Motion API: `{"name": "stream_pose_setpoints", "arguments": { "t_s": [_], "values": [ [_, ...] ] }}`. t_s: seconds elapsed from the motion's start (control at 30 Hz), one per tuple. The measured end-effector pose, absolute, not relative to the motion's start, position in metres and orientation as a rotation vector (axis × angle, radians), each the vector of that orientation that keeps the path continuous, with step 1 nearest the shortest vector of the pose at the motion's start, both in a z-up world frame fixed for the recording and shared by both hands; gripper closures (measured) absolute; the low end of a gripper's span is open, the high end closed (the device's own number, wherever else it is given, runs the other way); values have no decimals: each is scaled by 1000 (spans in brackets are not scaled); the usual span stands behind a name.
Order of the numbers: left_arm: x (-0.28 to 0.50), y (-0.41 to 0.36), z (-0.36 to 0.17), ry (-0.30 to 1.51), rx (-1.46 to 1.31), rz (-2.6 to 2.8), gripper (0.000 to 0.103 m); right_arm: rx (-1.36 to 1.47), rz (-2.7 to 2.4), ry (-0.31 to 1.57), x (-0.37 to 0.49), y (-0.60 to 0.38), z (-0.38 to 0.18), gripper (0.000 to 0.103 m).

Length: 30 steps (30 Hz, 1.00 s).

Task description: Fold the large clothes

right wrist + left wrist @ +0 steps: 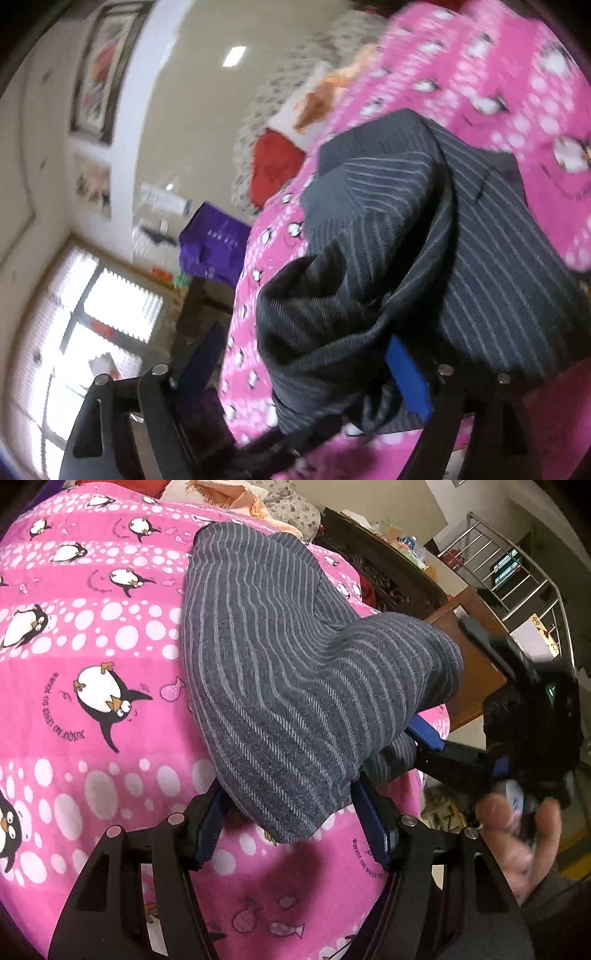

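A grey striped garment (280,657) lies folded on a pink penguin blanket (92,627). Its rounded near corner sits between the jaws of my left gripper (290,812); the cloth reaches both blue pads but shows no pinch, so the jaws stand open. My right gripper (439,679) comes in from the right, wide open, with one blue pad tucked under a fold. In the right wrist view the garment (480,258) drapes over that right finger (406,373), while the other finger stands clear of the cloth; the right gripper (299,354) is blurred. A person's hand (517,834) holds it.
The blanket (517,74) ends at the right, beside a wooden table (476,672) and a metal railing (517,572). Orange cloth (229,498) and a red cushion (275,162) lie at the far end. A purple bag (214,243) and a window (103,295) are beyond.
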<state>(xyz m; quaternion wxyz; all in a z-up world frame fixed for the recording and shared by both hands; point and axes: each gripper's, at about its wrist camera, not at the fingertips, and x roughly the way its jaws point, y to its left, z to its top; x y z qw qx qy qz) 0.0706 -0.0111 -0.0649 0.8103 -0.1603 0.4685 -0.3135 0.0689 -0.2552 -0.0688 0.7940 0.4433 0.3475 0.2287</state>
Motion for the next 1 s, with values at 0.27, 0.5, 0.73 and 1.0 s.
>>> {"name": "stream_pose_setpoints", "arguments": {
  "t_s": [0.27, 0.5, 0.73, 1.0],
  "values": [
    [55, -8, -59, 969, -294, -649, 39, 844, 248, 958, 110, -249, -79, 49],
    [48, 3, -46, 908, -311, -615, 39, 473, 322, 838, 94, -248, -31, 83],
    [42, -28, -21, 845, -216, -685, 39, 413, 392, 925, 98, -314, -66, 83],
    [63, -44, 27, 676, -229, -654, 29, 634, 568, 912, 111, -357, -118, 83]
  ]
}}
